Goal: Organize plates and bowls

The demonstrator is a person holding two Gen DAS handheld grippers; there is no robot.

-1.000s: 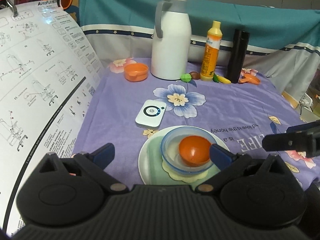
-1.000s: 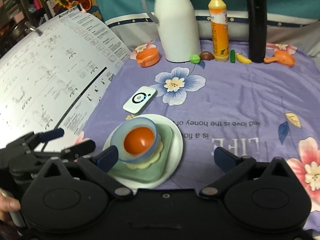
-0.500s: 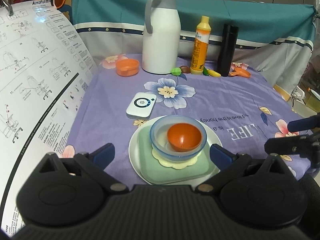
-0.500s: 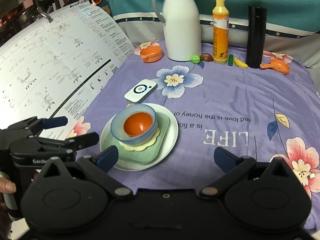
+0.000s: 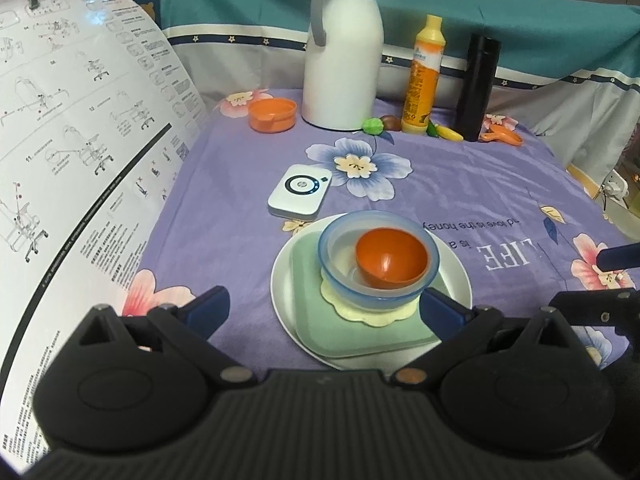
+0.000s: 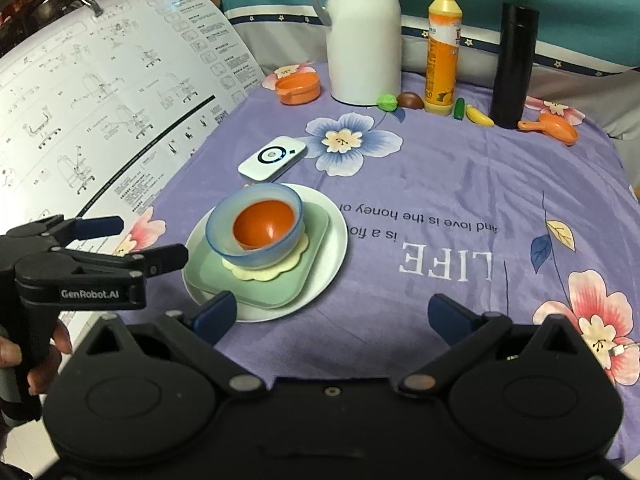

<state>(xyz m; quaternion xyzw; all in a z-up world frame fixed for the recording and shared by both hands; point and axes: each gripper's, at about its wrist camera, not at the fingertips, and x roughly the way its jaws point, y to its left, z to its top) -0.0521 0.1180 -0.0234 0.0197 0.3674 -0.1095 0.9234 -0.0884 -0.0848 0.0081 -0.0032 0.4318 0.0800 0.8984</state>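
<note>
On the purple cloth [image 5: 460,184], seen from the left wrist, a stack is sitting near the front edge: a white plate [image 5: 456,276] is carrying a pale green square plate [image 5: 308,316], which is carrying a cream scalloped mat [image 5: 360,314], which is carrying a translucent blue bowl [image 5: 340,256] with a small orange bowl [image 5: 391,257] nested inside, leaning toward its right side. The left gripper [image 5: 322,305] is hovering just in front of the stack with its blue-tipped fingers [image 5: 208,308] standing wide apart and holding nothing. A white device [image 5: 300,194] is lying just behind the plate. Farther back, a white jug [image 5: 342,64], a yellow bottle [image 5: 424,76] and a black flask [image 5: 478,88] are standing in a row, with an orange cup [image 5: 272,114] to the left of the jug. A large printed sheet [image 5: 72,152] is curving up along the left side. At the right edge, the tip of the right gripper [image 5: 600,276] is showing.

From the right wrist, the same stack is lying left of centre, the orange bowl [image 6: 264,224] glossy inside the blue bowl [image 6: 224,240], both on the mat [image 6: 296,250], green plate [image 6: 280,284] and white plate [image 6: 332,240]. The right gripper [image 6: 335,314] is hanging above the cloth [image 6: 440,184] with its fingers [image 6: 448,314] spread wide and empty, the left one just over the plate's near rim. The left gripper [image 6: 152,244] is reaching in from the left, its fingers parted, tips close beside the plates. An orange toy pan [image 6: 554,128] is lying beside the flask [image 6: 514,66].
</note>
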